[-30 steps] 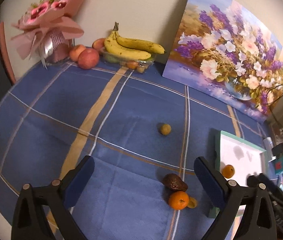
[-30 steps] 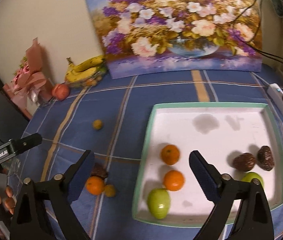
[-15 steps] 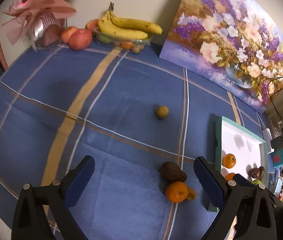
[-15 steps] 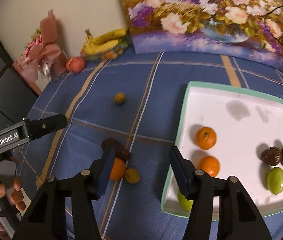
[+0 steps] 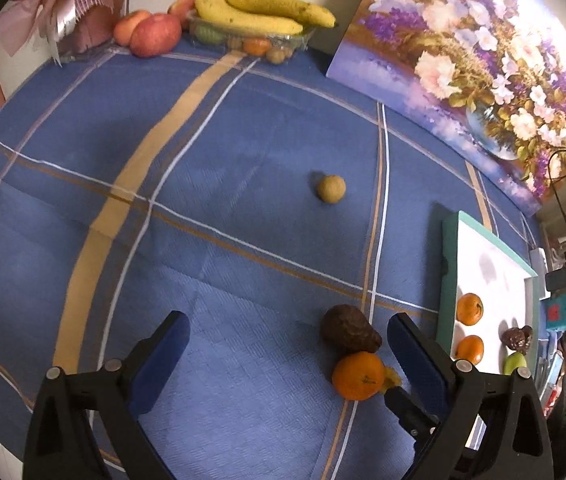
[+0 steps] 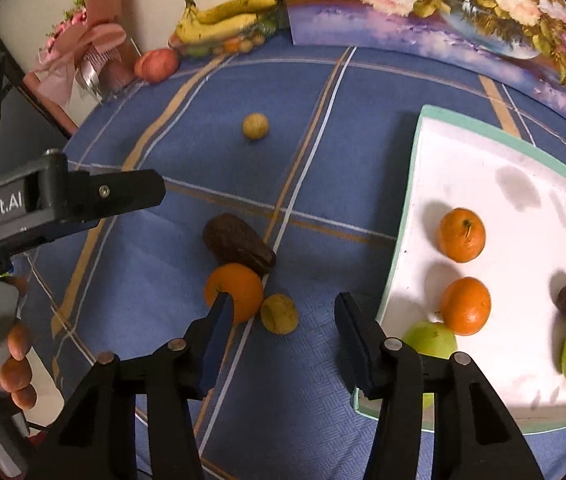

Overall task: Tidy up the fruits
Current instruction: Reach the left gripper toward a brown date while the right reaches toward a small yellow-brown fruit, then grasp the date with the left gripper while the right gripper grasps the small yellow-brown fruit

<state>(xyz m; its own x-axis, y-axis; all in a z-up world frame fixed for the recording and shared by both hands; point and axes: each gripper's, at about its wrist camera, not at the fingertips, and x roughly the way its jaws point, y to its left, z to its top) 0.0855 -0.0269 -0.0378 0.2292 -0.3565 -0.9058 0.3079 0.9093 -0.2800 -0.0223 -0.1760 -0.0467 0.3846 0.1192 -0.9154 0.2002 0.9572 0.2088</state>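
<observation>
Within the last second the right gripper has swung from above the tray to the loose fruit on the blue cloth and dropped closer, and its jaws have just been narrowing from wide to about half open. They now bracket the small yellow fruit, with the left pad against the front of the orange, but neither pad presses on the yellow fruit, so nothing is held. I judge a pick of that fruit is about to start, with the tray at 3 o'clock of it as the likely goal. The left gripper has sunk toward the same cluster; its jaws stand wide open and empty, the orange and the dark fruit lying between them toward its right finger. A second small yellow fruit sits alone at 12 o'clock of the cluster, well apart. The tray already holds two oranges, two green fruits and dark ones. The only legible writing is "enRobot.AI", cut at the frame edge, on the left gripper's body in the right wrist view.
</observation>
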